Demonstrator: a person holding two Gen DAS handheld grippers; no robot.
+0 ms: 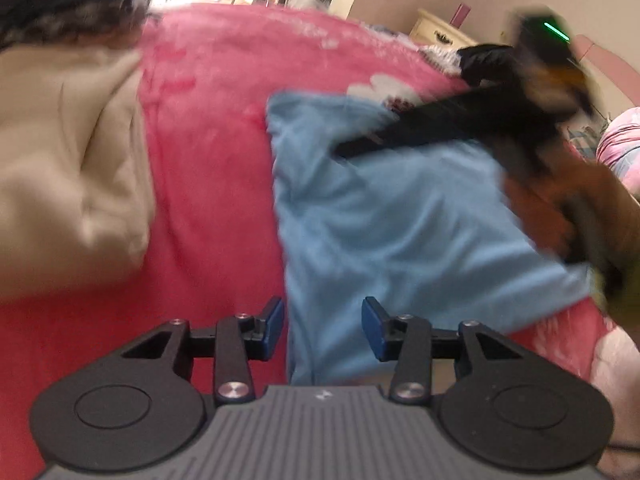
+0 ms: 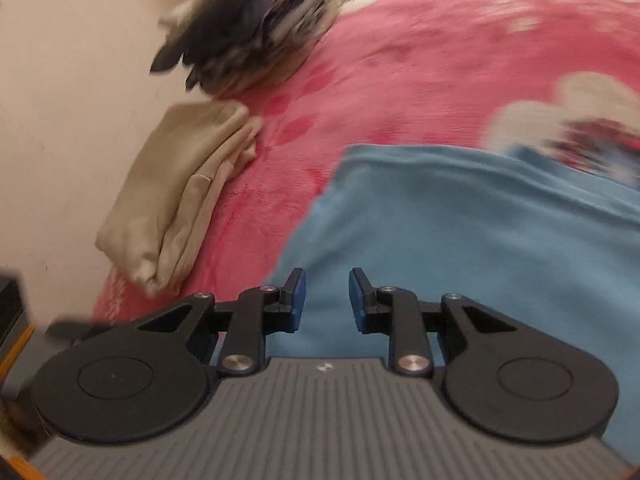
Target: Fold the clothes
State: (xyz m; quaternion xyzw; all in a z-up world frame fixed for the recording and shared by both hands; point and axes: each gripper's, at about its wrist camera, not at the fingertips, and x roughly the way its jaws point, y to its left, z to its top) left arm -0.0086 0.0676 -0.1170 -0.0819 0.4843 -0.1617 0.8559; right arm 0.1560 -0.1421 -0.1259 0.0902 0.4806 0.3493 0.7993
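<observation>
My left fingers hanging apart over the blue garment's edge, my right gripper lying across it ahead, right view showing fingers apart, folded beige cloth leftward.

From the left tool we look forward and down, close over the bed, facing across the blue cloth toward the right tool. From the right tool we look low over the same cloth, toward the wall. We share the cloth, the beige garment and the pink blanket.
</observation>
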